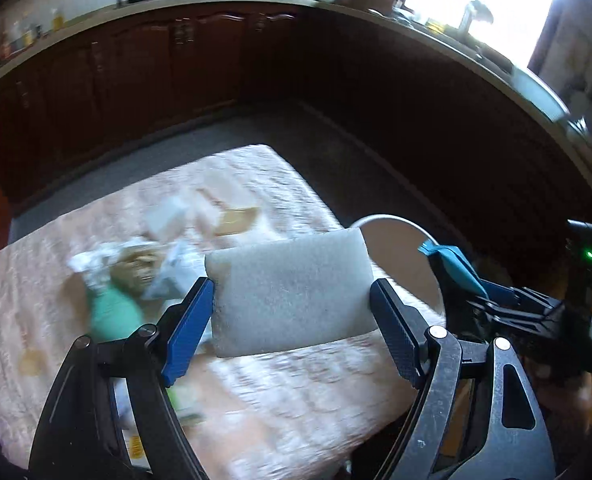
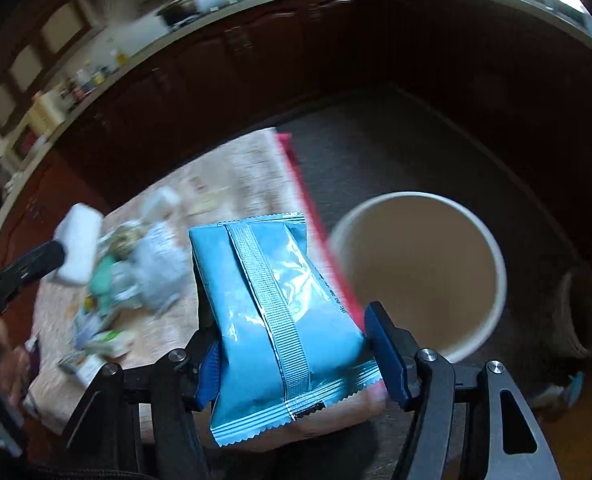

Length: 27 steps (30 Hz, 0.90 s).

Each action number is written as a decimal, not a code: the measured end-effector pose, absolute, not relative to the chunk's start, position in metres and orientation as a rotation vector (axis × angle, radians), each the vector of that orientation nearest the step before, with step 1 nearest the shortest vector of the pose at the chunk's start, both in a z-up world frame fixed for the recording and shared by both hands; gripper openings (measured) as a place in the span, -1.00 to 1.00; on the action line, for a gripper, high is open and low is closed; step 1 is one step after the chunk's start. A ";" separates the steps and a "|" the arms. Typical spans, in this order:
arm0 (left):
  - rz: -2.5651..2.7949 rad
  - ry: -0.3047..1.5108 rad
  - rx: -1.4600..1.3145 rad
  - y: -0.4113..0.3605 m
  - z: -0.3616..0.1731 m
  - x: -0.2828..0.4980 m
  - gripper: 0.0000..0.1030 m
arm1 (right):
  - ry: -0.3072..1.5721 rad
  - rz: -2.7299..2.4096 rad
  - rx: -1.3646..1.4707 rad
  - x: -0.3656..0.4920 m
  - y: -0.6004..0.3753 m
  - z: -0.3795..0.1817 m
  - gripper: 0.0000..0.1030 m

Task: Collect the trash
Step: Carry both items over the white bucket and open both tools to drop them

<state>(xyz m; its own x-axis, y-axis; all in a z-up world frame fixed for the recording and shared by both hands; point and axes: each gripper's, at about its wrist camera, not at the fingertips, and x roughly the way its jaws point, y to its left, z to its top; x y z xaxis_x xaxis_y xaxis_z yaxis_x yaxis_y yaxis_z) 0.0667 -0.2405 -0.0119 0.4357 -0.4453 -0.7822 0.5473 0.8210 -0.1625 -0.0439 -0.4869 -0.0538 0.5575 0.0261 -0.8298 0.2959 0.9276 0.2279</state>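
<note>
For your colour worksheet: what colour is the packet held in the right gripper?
Light blue packet, clearest in the right wrist view.

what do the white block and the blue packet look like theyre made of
White block, held in the left gripper: likely foam, matte with a fine grainy, porous-looking face. Blue packet, held in the right gripper: apparently thin plastic film, glossy with glare patches, a ribbed centre seam and zigzag-cut ends.
</note>
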 end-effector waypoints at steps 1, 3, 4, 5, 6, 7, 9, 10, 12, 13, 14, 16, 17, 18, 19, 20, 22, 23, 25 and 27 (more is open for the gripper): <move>-0.630 0.939 0.126 -0.249 -0.014 0.066 0.53 | 0.975 -0.180 0.382 -0.045 -0.499 -0.058 0.20; -0.659 0.963 0.129 -0.271 -0.020 0.066 0.53 | 0.985 -0.229 0.405 -0.047 -0.519 -0.066 0.20; -0.672 0.971 0.130 -0.279 -0.022 0.065 0.53 | 0.989 -0.252 0.409 -0.048 -0.526 -0.069 0.20; -0.686 0.985 0.134 -0.293 -0.026 0.065 0.53 | 0.995 -0.280 0.412 -0.049 -0.535 -0.074 0.21; -0.693 0.992 0.137 -0.301 -0.029 0.065 0.53 | 1.006 -0.318 0.414 -0.050 -0.545 -0.079 0.22; -0.703 1.000 0.140 -0.310 -0.032 0.065 0.53 | 1.014 -0.337 0.416 -0.050 -0.552 -0.084 0.23; -0.716 1.021 0.149 -0.329 -0.041 0.068 0.53 | 1.022 -0.361 0.436 -0.052 -0.563 -0.093 0.24; -0.721 1.030 0.151 -0.336 -0.045 0.070 0.54 | 1.029 -0.372 0.450 -0.051 -0.570 -0.098 0.24; -0.730 1.050 0.147 -0.350 -0.053 0.073 0.59 | 1.051 -0.389 0.465 -0.050 -0.581 -0.108 0.26; -0.733 1.059 0.141 -0.355 -0.056 0.074 0.60 | 1.065 -0.397 0.472 -0.048 -0.585 -0.114 0.34; -0.743 1.072 0.130 -0.362 -0.060 0.076 0.61 | 1.075 -0.404 0.477 -0.047 -0.587 -0.117 0.38; -0.757 1.089 0.120 -0.371 -0.067 0.079 0.63 | 1.081 -0.419 0.493 -0.045 -0.595 -0.126 0.43; -0.761 1.100 0.115 -0.374 -0.070 0.081 0.64 | 1.081 -0.419 0.506 -0.045 -0.599 -0.130 0.47; -0.767 1.109 0.105 -0.379 -0.073 0.081 0.66 | 1.083 -0.422 0.514 -0.044 -0.597 -0.134 0.55; -0.772 1.115 0.097 -0.381 -0.076 0.083 0.68 | 1.082 -0.428 0.529 -0.046 -0.601 -0.137 0.59; -0.779 1.125 0.085 -0.382 -0.080 0.085 0.68 | 1.074 -0.428 0.545 -0.048 -0.604 -0.138 0.60; -0.788 1.136 0.080 -0.383 -0.084 0.085 0.69 | 1.055 -0.419 0.579 -0.054 -0.608 -0.141 0.71; -0.805 1.142 0.070 -0.383 -0.084 0.085 0.69 | 1.058 -0.427 0.583 -0.056 -0.610 -0.142 0.73; -0.842 1.145 0.041 -0.383 -0.084 0.085 0.74 | 1.062 -0.438 0.589 -0.061 -0.612 -0.144 0.73; -0.853 1.140 0.009 -0.381 -0.081 0.087 0.80 | 1.061 -0.438 0.602 -0.063 -0.612 -0.144 0.73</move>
<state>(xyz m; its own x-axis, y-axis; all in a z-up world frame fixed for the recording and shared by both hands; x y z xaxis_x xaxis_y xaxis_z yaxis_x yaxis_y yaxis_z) 0.0869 -0.3813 -0.0813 0.1464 -0.5886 -0.7951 0.5967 0.6936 -0.4035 -0.0633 -0.6121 -0.1439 0.4288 -0.0484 -0.9021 0.6023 0.7596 0.2455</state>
